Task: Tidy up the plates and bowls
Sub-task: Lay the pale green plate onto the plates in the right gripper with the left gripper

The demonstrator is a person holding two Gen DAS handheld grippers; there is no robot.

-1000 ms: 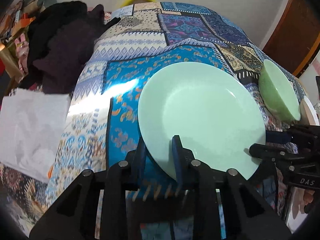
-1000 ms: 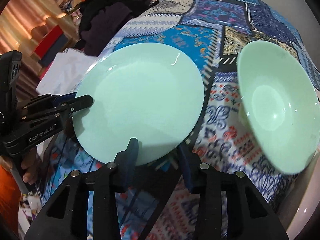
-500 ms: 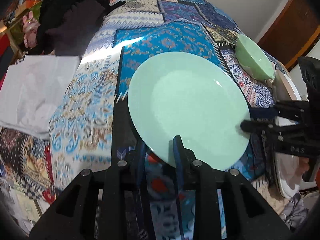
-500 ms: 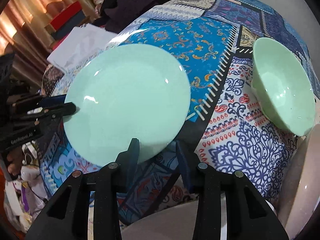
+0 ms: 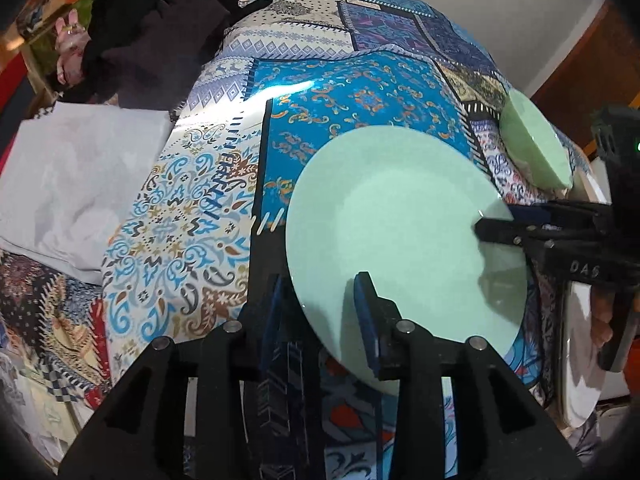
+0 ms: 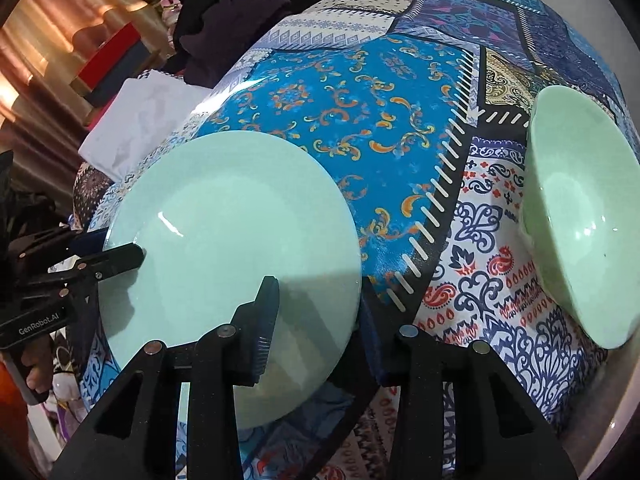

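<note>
A pale green plate is held above the patterned tablecloth by both grippers. My left gripper is shut on the plate's near rim, one finger above and one below. My right gripper is shut on the opposite rim of the same plate; in the left wrist view it grips the plate's right edge. A green bowl stands on the cloth to the right and also shows far right in the left wrist view.
A white cloth or paper sheet lies at the table's left edge. Dark clothing is piled at the far left. A white rounded object sits by the table's right edge. Red boxes stand beyond the table.
The plate, held by both grippers, has been lifted off the cloth and drawn back toward the table's near edge. The bowl has stayed in place.
</note>
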